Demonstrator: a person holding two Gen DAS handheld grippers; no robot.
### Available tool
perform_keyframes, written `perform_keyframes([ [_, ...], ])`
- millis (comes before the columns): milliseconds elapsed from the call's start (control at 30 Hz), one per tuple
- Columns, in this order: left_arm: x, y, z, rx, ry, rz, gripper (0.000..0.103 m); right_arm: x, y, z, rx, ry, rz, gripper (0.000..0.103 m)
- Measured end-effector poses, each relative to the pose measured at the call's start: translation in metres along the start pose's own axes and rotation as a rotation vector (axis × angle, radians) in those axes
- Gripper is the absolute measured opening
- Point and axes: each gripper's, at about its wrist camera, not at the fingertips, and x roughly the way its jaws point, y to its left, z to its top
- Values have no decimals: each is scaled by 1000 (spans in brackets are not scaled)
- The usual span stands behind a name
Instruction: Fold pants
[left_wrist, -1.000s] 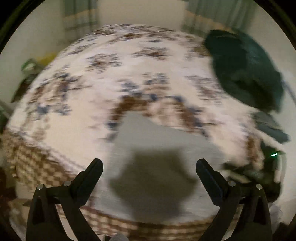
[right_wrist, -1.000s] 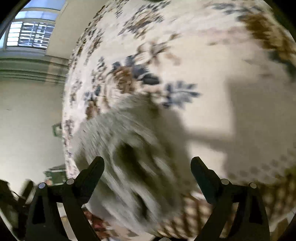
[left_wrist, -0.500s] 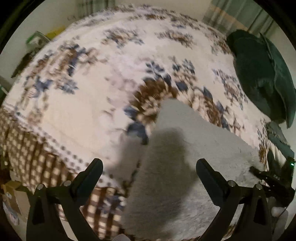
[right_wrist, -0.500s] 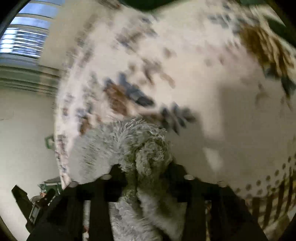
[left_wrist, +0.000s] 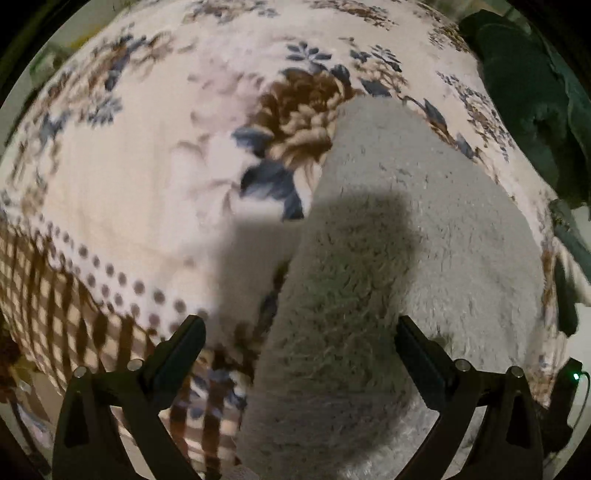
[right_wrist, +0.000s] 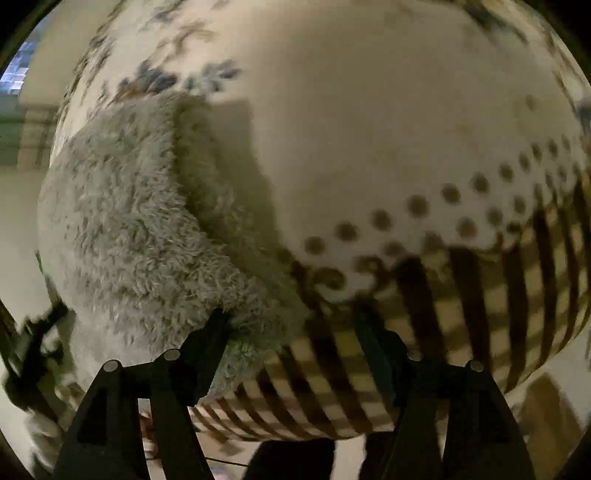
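One pair of fluffy grey pants (left_wrist: 388, 258), lying on floral blanket (left_wrist: 129, 192) near its checked brown border (left_wrist: 66, 306), long shape running from near edge up toward blanket's middle. Thick folded edge of same pants visible from right wrist view (right_wrist: 147, 229), pile shaggy, one lip doubled over and casting shadow on cream cloth.

Left gripper (left_wrist: 299, 343) pointing steeply down over pants, jaws spread wide, fleece under the gap but neither finger (left_wrist: 177, 354) pressing on it; nothing grasped.

Right gripper (right_wrist: 291, 339) at pants' near corner, jaws opening, left finger (right_wrist: 207, 343) against fleece tuft, right finger over checked border, well clear of fabric; not clamped.

Dark green bedding (left_wrist: 528, 103) heaped at far right of blanket. Window (right_wrist: 16, 72) glimpsed at upper left, blurred.
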Motion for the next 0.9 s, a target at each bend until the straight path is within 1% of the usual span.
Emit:
perform_keyframes([
  [67, -11, -1, 0, 10, -15, -14, 103, -24, 7, 7, 2, -52, 46, 70],
  [133, -25, -5, 4, 21, -42, -27, 103, -50, 16, 19, 18, -127, 157, 72],
  [167, -31, -7, 10, 26, -56, -43, 103, -54, 20, 28, 34, -139, 201, 73],
  [200, -33, -10, 16, 30, -63, -57, 103, -53, 24, 40, 47, -131, 236, 75],
  [267, -34, -17, 36, 38, -84, -71, 103, -41, 31, 59, 71, -110, 263, 75],
  [333, -28, -25, 57, 57, -97, -64, 103, -17, 35, 87, 111, -72, 296, 75],
  [367, -23, -30, 70, 67, -107, -52, 103, -9, 35, 94, 136, -62, 303, 75],
  [400, -18, -34, 81, 78, -111, -51, 103, -2, 39, 99, 163, -72, 313, 66],
  [433, -10, -38, 92, 93, -106, -53, 103, 0, 41, 99, 168, -89, 318, 49],
  [467, 3, -43, 104, 109, -97, -37, 103, 1, 49, 101, 152, -102, 299, 29],
  [500, 10, -45, 110, 115, -87, -38, 103, -4, 59, 100, 116, -146, 242, 28],
  [533, 21, -46, 117, 117, -64, -33, 103, -8, 67, 97, 90, -180, 212, 28],
  [567, 32, -45, 125, 111, -42, -10, 103, -10, 73, 97, 74, -203, 191, 26],
  [600, 42, -42, 130, 102, -26, -8, 103, -13, 75, 96, 66, -226, 167, 24],
  [667, 53, -35, 135, 78, -5, -2, 103, -19, 66, 98, 82, -259, 124, 23],
  [700, 58, -31, 136, 67, 9, -16, 103, -17, 61, 101, 95, -268, 95, 22],
  [767, 67, -27, 135, 62, 27, -24, 103, -6, 57, 109, 101, -263, 30, 22],
  [800, 70, -27, 133, 66, 38, -22, 103, 1, 59, 112, 88, -245, 26, 22],
  [833, 73, -27, 132, 70, 41, -1, 103, 6, 61, 116, 70, -218, 28, 22],
  [900, 70, -26, 132, 64, 41, -2, 103, 6, 65, 123, 48, -174, 43, 28],
])
